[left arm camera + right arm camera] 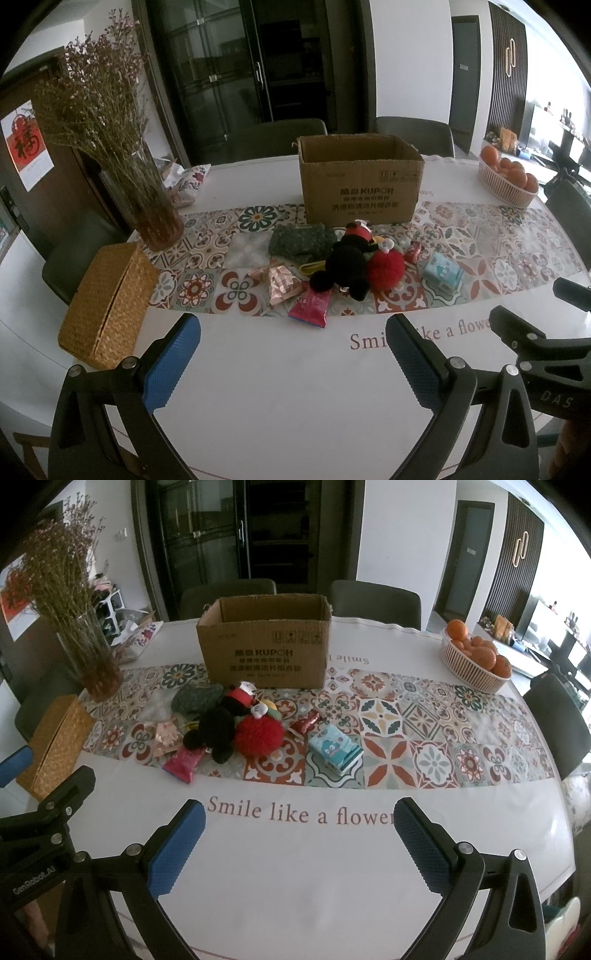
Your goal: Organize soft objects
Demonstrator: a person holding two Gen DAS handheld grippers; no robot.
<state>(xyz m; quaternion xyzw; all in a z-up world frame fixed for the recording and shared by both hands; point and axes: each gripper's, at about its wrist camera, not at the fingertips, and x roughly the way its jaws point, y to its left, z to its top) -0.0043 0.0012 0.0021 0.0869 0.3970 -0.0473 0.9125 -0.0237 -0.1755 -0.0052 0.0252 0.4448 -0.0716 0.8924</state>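
White table w/ a patterned tile-print strip across its middle and "Smile like a flower" lettering at 6 o'clock. From the right-wrist view: open cardboard box at 12, small pile just below it toward centre – green pouch, black plush toy, red pom-pom, pink packet, foil wrapper, red candy, tissue pack. Woven box at 9, vase of dried flowers at 10, floral pouch at 11, basket of oranges at 2.
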